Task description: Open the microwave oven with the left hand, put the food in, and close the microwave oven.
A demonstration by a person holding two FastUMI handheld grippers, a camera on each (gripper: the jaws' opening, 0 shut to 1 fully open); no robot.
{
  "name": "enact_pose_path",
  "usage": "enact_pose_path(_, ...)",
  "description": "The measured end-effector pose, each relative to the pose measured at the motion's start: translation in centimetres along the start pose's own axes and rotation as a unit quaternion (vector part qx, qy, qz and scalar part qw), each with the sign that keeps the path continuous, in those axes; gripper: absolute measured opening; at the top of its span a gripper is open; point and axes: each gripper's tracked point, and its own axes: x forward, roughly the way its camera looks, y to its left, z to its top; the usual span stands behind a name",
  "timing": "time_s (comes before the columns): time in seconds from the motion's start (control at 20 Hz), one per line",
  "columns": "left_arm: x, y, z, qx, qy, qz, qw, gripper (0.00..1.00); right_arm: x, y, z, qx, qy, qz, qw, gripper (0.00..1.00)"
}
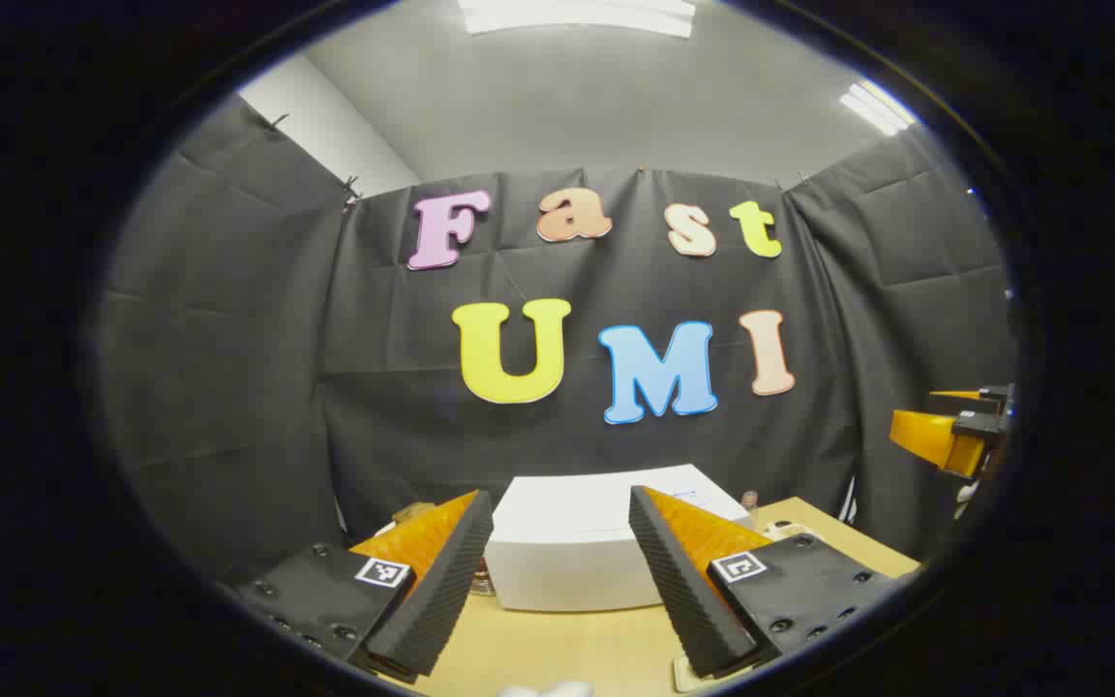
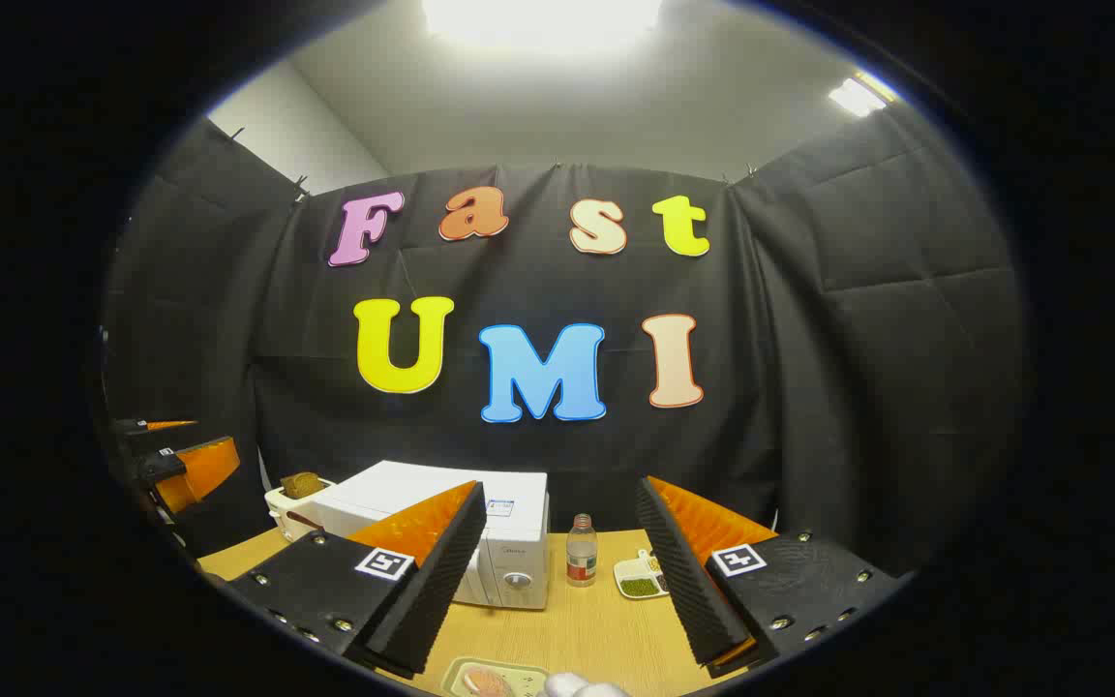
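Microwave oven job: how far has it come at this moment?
Nothing looks done: the white microwave oven stands on the table with its door shut. Nothing is in hand: the left gripper and right gripper hang above the table, jaws open. The food tray waits in front. Opening, loading and closing are left.

Microwave (image 2: 509,542) front partly hidden behind the near finger, lower middle of right gripper view; tray of food (image 2: 492,678) cut off at bottom edge, contents too blurred to tell; small dish (image 2: 642,579) right of bottle (image 2: 581,550), contents too small to tell; toaster (image 2: 294,499) half hidden at microwave's left
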Motion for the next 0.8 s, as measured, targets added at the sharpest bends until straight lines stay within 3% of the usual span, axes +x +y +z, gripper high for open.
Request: enact_pose_path(0.8, 1.2, 0.6, -0.7, 0.005, -0.001, 0.002, 1.0, 0.96, 0.6, 0.2, 0.0, 0.002, 0.002, -0.006, 1.0, 0.96)
